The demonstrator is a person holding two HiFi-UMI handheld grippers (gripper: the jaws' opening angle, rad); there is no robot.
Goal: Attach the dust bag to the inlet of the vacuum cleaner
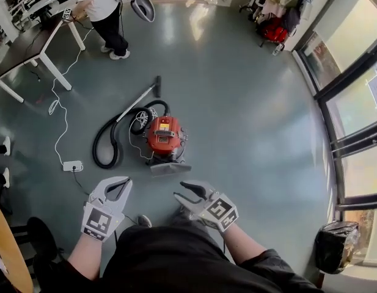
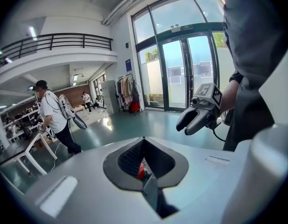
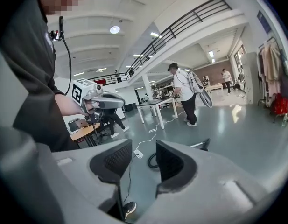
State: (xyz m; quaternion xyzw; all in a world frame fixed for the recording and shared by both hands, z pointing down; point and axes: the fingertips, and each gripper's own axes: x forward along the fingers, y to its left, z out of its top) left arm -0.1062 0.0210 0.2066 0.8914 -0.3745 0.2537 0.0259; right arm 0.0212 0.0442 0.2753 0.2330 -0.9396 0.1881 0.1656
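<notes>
L gripper point(image 1: 119, 184): jaw tips together, nothing clamped. R gripper point(image 1: 179, 190): jaws apart, only floor point(image 1: 237, 102) between. Both held near wearer's body, well apart from red vacuum cleaner point(image 1: 165, 136), which sits on floor ahead w/ black hose point(image 1: 106, 145) looped at its left. 1 person point(image 1: 106, 5) stands beyond, by table point(image 1: 29, 41).

A white power strip point(image 1: 72, 165) lies on the floor just ahead and to the left of the left gripper point(image 1: 118, 187). Far beyond it, a person in a white shirt point(image 1: 106, 8) is beside a white table point(image 1: 35, 47). A black bin point(image 1: 336, 246) stands well to the right of the right gripper point(image 1: 179, 190).
</notes>
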